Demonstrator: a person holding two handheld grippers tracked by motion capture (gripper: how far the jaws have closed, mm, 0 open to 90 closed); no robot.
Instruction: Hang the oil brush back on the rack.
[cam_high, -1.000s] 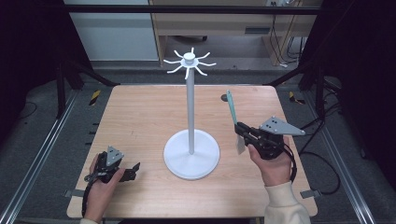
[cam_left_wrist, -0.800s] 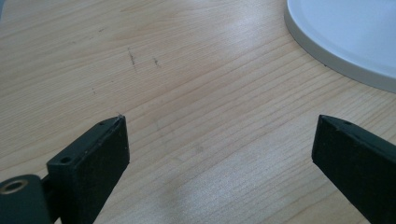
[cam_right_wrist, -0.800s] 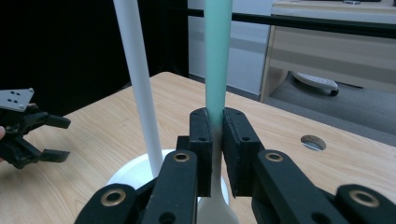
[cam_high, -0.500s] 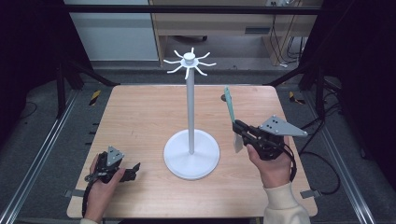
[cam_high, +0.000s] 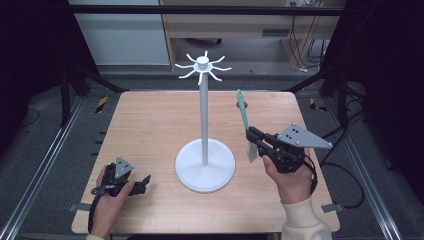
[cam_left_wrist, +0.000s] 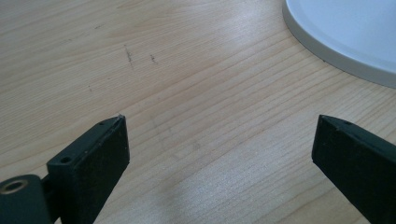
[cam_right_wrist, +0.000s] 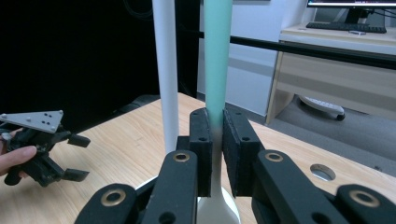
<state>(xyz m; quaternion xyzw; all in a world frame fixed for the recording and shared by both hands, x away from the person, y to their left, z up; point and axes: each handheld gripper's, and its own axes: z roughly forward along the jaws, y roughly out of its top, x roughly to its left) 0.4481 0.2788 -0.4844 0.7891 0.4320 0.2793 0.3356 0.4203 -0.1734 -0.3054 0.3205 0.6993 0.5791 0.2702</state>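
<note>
- We've got a white stand (cam_high: 204, 125) sitting mid-desk: round base, tall pole, ring of little hooks at the top.
- Right claw (cam_high: 251, 136) is at about 3 o'clock from the stand's base, held up off the wooden desk (cam_high: 150, 125) in the person's right hand (cam_high: 290, 177).
- It's clenched on a mint-green spatula (cam_high: 243, 112). In the right gripper view the jaws pinch the spatula (cam_right_wrist: 217, 60) low on its handle, where the green fades to white.
- The handle sticks up and leans a little toward 11 o'clock; the whitish blade end hangs below the jaws.
- In that same view the stand's pole (cam_right_wrist: 165, 70) runs just beside the spatula handle, apart from it.
- Left claw (cam_high: 141, 183) sits at roughly 8 o'clock from the base, low on the desk, in the left hand (cam_high: 107, 202).
- It's released: in the left gripper view the jaws are spread wide over bare wood with nothing between them, and the rim of the stand's base (cam_left_wrist: 336, 37) shows at 1 o'clock.
</note>
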